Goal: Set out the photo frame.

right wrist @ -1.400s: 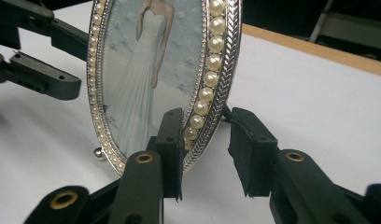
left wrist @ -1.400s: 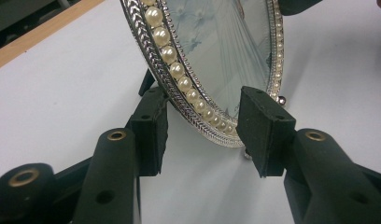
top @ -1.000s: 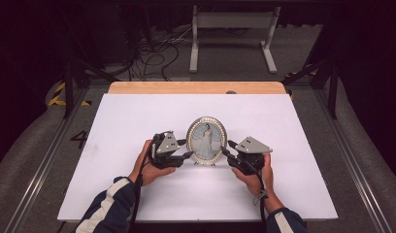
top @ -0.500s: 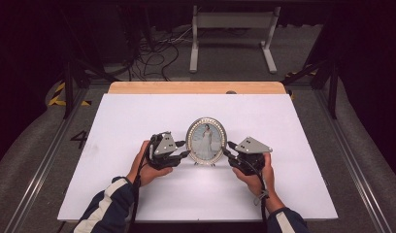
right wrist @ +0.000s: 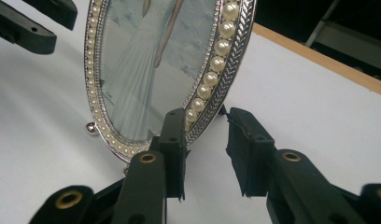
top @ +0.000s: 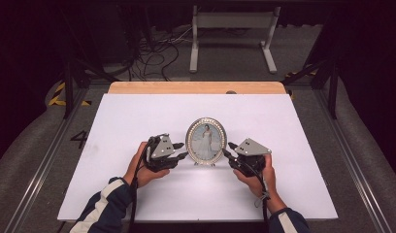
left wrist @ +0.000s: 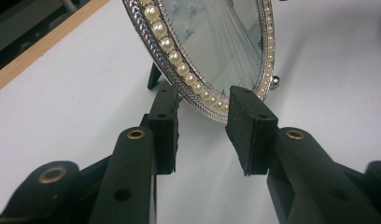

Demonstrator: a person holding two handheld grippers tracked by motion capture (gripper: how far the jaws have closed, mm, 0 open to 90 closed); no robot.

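Note:
An oval silver photo frame (top: 205, 141) rimmed with pearls, with a picture of a person in a white dress, stands upright on the white table (top: 138, 116). My left gripper (top: 182, 150) holds its lower left edge. In the left gripper view the rim (left wrist: 198, 93) runs slantwise between the pads and meets both. These jaws (left wrist: 202, 100) have just been closing. My right gripper (top: 228, 149) is at the lower right edge. Its jaws (right wrist: 202, 121) have just eased open a little, and the rim (right wrist: 212, 79) lies between the pads and touches them.
A wooden strip (top: 196, 87) borders the table's far edge. Beyond it are cables and a white metal stand (top: 232, 34) on the floor. Metal rails (top: 45, 160) run along both sides. The frame's rear leg (left wrist: 154, 77) rests on the table behind it.
The left gripper's jaws have drawn together on the frame's left edge. Both hands and the frame have stayed where they were.

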